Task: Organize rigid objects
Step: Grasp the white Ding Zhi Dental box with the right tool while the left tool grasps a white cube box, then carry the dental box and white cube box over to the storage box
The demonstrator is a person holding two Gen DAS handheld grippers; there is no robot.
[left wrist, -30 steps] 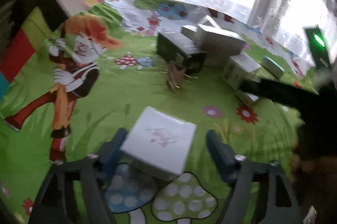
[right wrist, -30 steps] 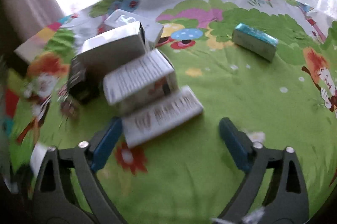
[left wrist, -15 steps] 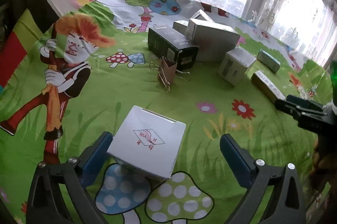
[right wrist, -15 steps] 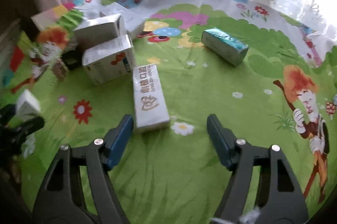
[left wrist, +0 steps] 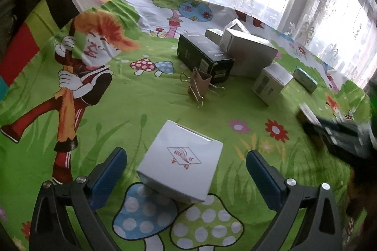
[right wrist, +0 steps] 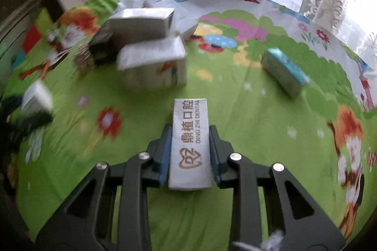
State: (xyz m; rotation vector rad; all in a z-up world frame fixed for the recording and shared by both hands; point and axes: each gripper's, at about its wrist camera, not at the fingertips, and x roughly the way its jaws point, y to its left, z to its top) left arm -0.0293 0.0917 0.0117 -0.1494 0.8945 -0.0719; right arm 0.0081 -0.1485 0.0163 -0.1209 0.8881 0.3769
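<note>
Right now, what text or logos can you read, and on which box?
"DING ZHI DENTAL", four Chinese characters "鼎植口腔" and a gold tooth logo: narrow white box clamped in the right gripper.
Red diamond emblem: white cube box; its characters are unreadable.
Print on the black box and grey box: too small.

I count boxes first: one white cube box (left wrist: 181, 166), one black box (left wrist: 203, 57), one large silver box (left wrist: 249, 54), one small white box behind it (left wrist: 235, 27), one grey-white box (left wrist: 271, 83), one teal-topped box (right wrist: 285, 73), one long dental box (right wrist: 189, 145). Seven boxes. Binder clips (left wrist: 200, 86): two. Grippers: two.
</note>
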